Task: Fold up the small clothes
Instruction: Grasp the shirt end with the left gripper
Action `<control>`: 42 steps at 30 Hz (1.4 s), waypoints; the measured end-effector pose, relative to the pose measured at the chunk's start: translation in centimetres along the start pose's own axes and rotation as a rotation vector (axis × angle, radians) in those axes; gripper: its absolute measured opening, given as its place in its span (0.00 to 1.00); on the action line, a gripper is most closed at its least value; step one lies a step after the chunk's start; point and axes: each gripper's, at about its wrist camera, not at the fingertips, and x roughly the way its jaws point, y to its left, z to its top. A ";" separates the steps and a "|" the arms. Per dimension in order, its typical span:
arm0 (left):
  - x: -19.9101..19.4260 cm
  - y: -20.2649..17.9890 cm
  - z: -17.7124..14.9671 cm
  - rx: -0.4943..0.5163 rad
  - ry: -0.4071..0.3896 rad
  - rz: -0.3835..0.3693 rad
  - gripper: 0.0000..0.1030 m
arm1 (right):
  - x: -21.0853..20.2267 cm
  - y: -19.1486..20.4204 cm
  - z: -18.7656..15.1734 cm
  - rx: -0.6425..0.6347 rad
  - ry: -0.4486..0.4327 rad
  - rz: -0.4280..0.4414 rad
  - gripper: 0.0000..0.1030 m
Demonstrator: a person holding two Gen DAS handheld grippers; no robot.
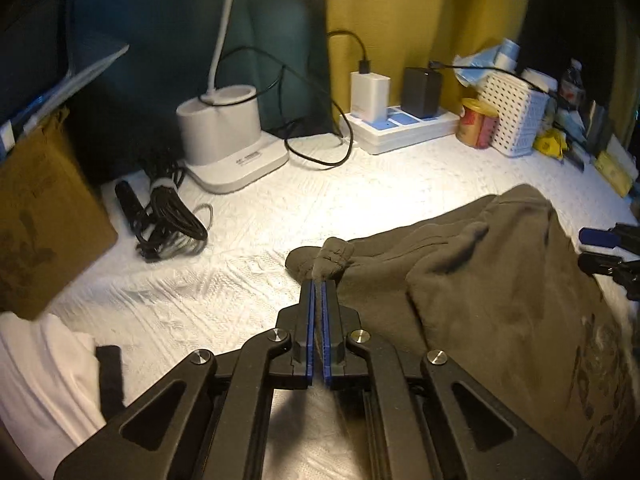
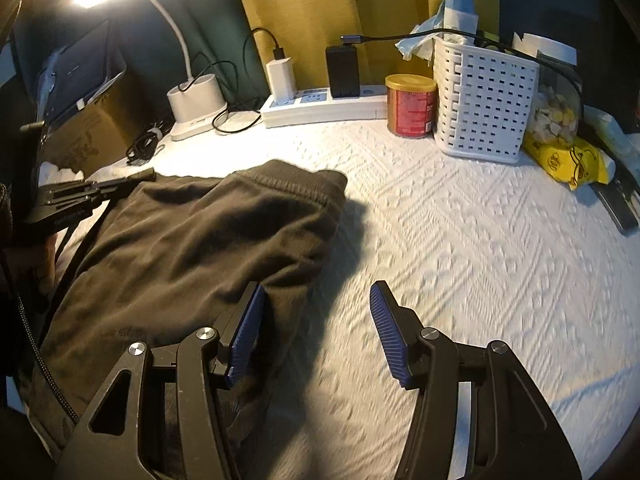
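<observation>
Lying crumpled on the white textured tabletop [image 2: 460, 240], the dark olive garment [image 1: 480, 280] had one bunched corner pinched between the pressed-together blue pads of the left tool [image 1: 319, 292]. The right tool [image 2: 316, 300] stood spread and held nothing, its left finger over the garment's near edge. Behind were a white basket [image 2: 484, 100], a red can [image 2: 411, 105] and a power strip [image 2: 320, 106].

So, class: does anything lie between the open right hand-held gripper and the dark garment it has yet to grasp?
Nothing visible does. The right hand-held gripper is open, one finger over the dark garment's near edge, with only bare white cloth under the gap. The can and basket stand far back.
</observation>
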 end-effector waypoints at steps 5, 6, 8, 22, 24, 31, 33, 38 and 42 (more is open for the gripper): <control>-0.9 0.4 0.8 -0.083 -0.009 -0.018 0.06 | 0.9 -0.3 0.9 0.004 -0.002 0.001 0.56; -1.2 0.2 0.8 -0.090 -0.019 -0.022 0.15 | 1.0 -0.3 1.1 0.006 -0.003 0.003 0.56; -1.9 -0.5 1.0 -0.090 -0.047 -0.073 0.46 | 1.2 -0.4 1.3 0.009 -0.003 0.005 0.56; 1.2 -3.6 0.5 0.006 0.015 -0.151 0.02 | 3.1 -0.6 2.0 0.030 0.019 0.043 0.56; 1.1 -3.2 0.7 -0.007 0.007 -0.142 0.02 | 3.4 -0.5 2.1 0.029 0.024 0.047 0.56; 1.5 -1.7 0.9 -0.055 0.047 -0.165 0.04 | 4.2 -0.1 2.7 0.017 0.025 0.045 0.56; 1.1 -1.4 0.8 -0.067 0.053 -0.150 0.13 | 4.3 -0.1 2.7 0.017 0.026 0.044 0.56; -0.5 0.9 0.1 -0.144 0.017 -0.102 0.68 | 4.6 0.0 2.8 0.016 0.029 0.038 0.58; -0.2 1.8 -0.8 -0.167 0.043 -0.090 0.68 | 5.0 0.1 3.1 0.016 0.033 0.044 0.62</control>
